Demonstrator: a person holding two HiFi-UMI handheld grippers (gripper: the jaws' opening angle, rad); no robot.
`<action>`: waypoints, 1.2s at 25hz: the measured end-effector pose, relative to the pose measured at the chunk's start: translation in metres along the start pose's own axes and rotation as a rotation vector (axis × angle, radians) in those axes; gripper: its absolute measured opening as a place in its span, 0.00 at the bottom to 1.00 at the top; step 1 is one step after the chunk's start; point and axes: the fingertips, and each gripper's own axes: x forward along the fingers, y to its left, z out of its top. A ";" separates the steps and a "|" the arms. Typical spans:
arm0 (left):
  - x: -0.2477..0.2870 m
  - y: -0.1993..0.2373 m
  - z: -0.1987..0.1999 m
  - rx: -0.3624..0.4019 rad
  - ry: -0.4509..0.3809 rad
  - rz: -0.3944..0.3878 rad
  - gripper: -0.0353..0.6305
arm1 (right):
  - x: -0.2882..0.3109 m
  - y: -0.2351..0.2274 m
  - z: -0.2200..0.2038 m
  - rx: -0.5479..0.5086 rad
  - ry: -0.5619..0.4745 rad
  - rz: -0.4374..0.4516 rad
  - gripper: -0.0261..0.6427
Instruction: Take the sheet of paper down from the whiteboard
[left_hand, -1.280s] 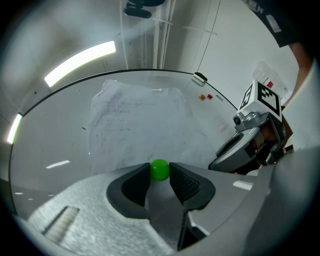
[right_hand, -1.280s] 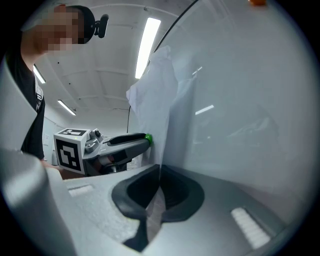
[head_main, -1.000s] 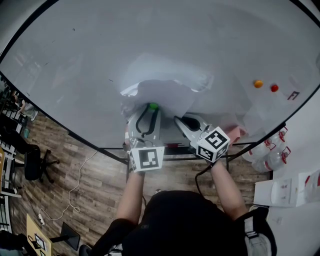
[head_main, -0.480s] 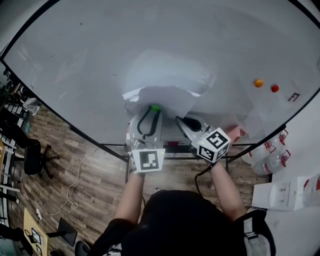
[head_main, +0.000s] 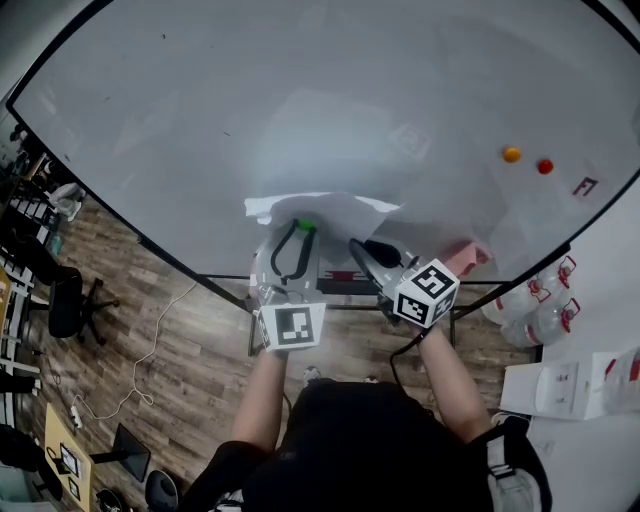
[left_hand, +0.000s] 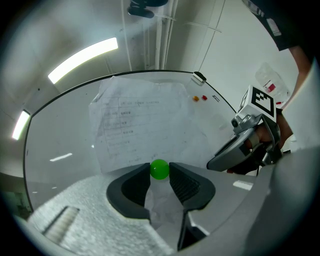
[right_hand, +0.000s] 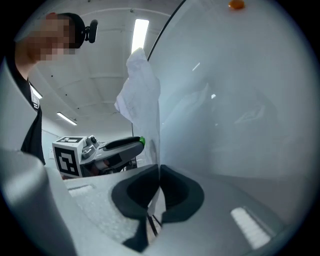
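The white sheet of paper (head_main: 330, 208) hangs off the whiteboard (head_main: 300, 90), curled over in front of its lower part. My right gripper (head_main: 352, 243) is shut on the sheet's edge; in the right gripper view the paper (right_hand: 142, 95) rises from between the closed jaws (right_hand: 159, 176). My left gripper (head_main: 300, 230) is shut on a small green magnet ball (head_main: 304, 225), pinched at the jaw tips (left_hand: 160, 172) with the printed sheet (left_hand: 140, 120) just beyond it. The two grippers are side by side, near the board's bottom edge.
An orange magnet (head_main: 512, 154) and a red magnet (head_main: 545, 166) stick to the board at the right. A pink object (head_main: 466, 255) lies on the board's tray. Plastic bottles (head_main: 545, 305) stand at the right, an office chair (head_main: 62, 315) on the wood floor at the left.
Both grippers have come down and back from the board. The sheet has dropped with them and now sits lower, its top folded over.
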 end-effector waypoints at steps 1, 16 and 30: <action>-0.003 -0.003 -0.001 -0.002 0.007 0.000 0.25 | -0.003 0.001 -0.003 0.009 0.004 0.002 0.05; -0.056 -0.060 -0.007 -0.030 0.110 -0.005 0.25 | -0.065 0.015 -0.049 0.097 0.056 0.000 0.05; -0.153 -0.026 -0.031 -0.065 0.119 -0.040 0.25 | -0.081 0.088 -0.067 0.124 0.037 -0.128 0.05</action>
